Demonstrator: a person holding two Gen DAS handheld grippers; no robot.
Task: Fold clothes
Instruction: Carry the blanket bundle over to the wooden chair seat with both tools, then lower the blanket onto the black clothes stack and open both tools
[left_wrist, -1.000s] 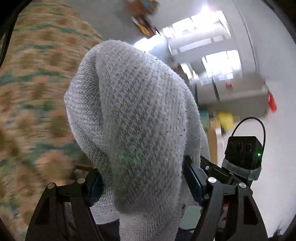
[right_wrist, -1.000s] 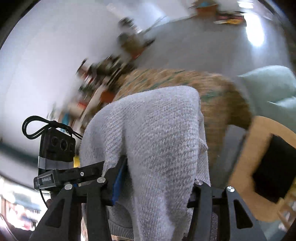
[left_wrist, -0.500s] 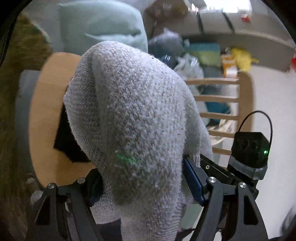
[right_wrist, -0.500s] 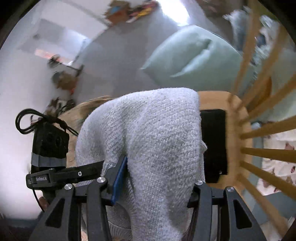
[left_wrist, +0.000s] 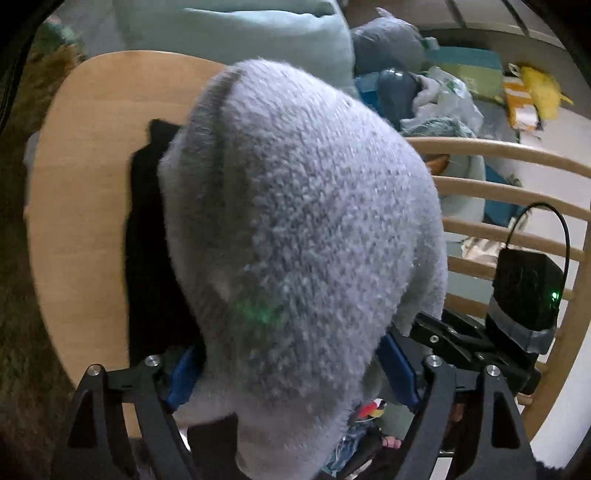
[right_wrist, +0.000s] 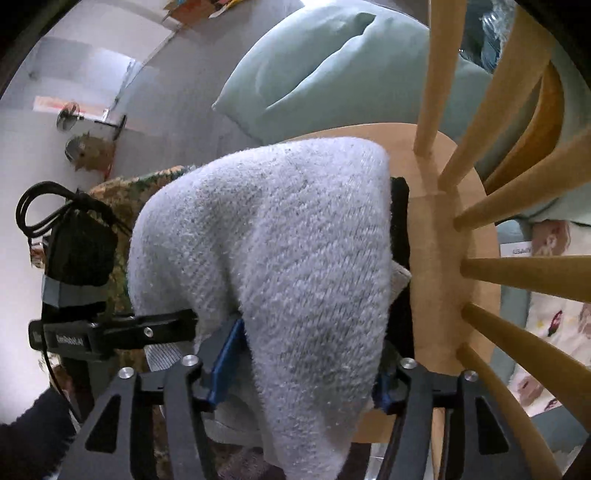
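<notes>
A: Where was the garment at this moment?

B: The grey knit sweater (left_wrist: 295, 229) was bundled over both grippers, hanging above the wooden chair seat (left_wrist: 85, 177). A black folded garment (left_wrist: 147, 258) already lay on that seat, just behind and under the knit.

A: Left gripper?

B: The left gripper (left_wrist: 291, 373) had its blue pads (left_wrist: 397, 363) either side of a thick fold. The jaws had just been opening, knit between them. Whether the pads were pressing on the wool or merely flanking it, I could not tell; the bundle filled the gap.

A: And the right?

B: Same story. The right gripper (right_wrist: 299, 373) had also just been widening, with the sweater (right_wrist: 280, 258) draped through it and one blue pad (right_wrist: 225, 362) visible beside the cloth. Grip uncertain.

A: Which way did the target lie?

B: Down and forward of both tools. In the right wrist view the seat (right_wrist: 436, 229) showed beyond the knit, spindles (right_wrist: 517, 266) of the chair back fanning to the right. The black garment (right_wrist: 400, 229) ran lengthwise along the seat, parallel to the bundle's drop.

A: Nearer hand?

B: Neither clearly; both looked close above the seat. My guess: release onto the black piece was the step in hand.
</notes>
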